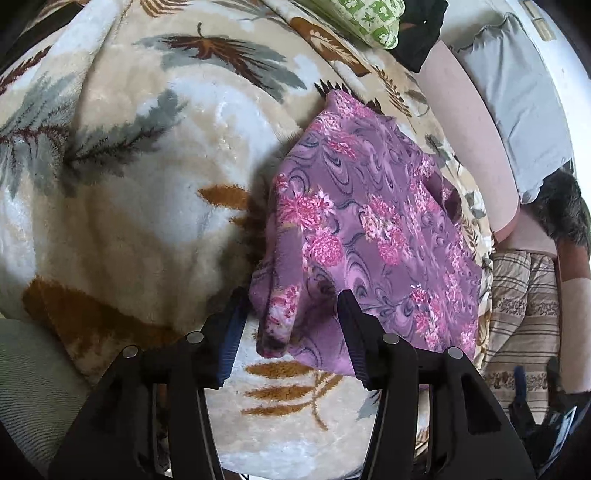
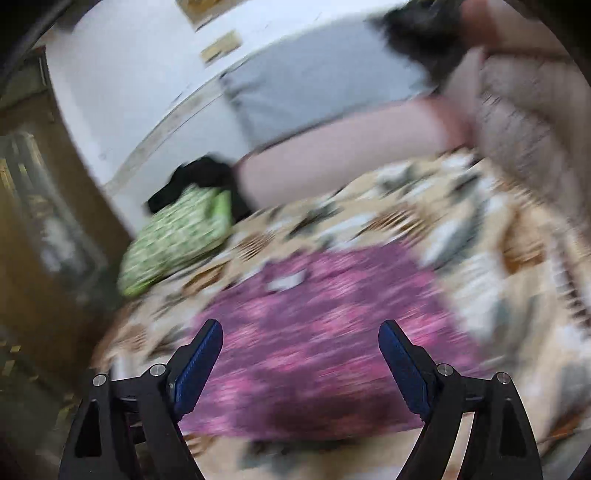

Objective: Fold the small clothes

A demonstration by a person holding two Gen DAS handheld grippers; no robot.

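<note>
My left gripper [image 1: 291, 325] stood partly open, with the near corner of the cloth [image 1: 369, 229] bunched between its fingers; the pads were not pressing on it, so I judged it let go. From that corner the purple floral cloth ran away and to the right across the blanket [image 1: 147, 206], its long axis slanting up toward the green pillow [image 1: 373, 22]. My right gripper [image 2: 301, 354] was wide and held nothing, hanging above the cloth's near edge. The left was the nearer to the cloth, so the next grasp looked to me like its job. The left view showed the cloth sharply, lying folded over with a raised fold at my corner; the right view was smeared, but it alone showed the cloth's width across the blanket, and a pale tag [image 2: 288, 282] on its far part, short of the pillow
</note>
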